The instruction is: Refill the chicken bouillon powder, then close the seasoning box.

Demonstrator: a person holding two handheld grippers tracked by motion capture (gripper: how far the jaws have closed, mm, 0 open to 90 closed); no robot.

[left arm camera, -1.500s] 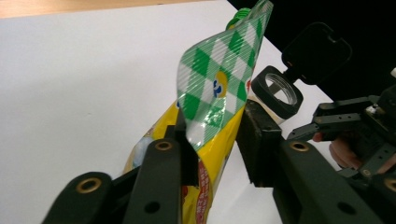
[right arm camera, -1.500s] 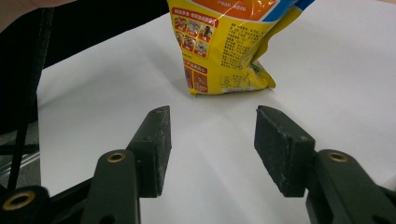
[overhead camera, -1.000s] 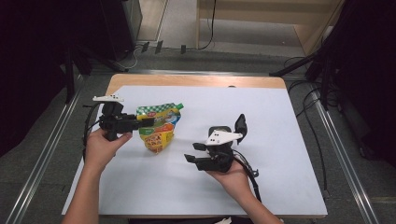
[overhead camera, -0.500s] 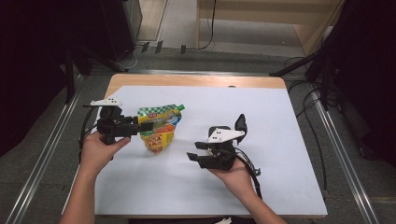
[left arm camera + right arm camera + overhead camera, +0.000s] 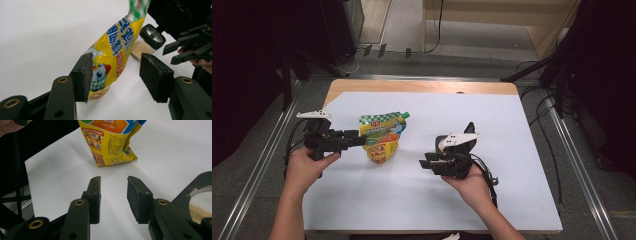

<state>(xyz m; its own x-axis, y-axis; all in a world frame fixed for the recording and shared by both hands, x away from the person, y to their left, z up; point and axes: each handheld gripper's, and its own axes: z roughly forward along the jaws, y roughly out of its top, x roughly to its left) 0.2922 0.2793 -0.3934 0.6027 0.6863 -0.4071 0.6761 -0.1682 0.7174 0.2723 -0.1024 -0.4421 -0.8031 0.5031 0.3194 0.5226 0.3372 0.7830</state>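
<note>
I see my left gripper (image 5: 115,75) loosening around the yellow pouch (image 5: 112,50), right gripper (image 5: 113,200) narrowing on nothing, jar (image 5: 146,41) holding beige grains.

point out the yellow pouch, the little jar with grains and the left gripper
yellow pouch (image 5: 381,138), high view, middle of its printed front
jar (image 5: 146,41), left gripper view, its clear side under the black rim
left gripper (image 5: 115,75), left gripper view, midway between its fingers
</note>
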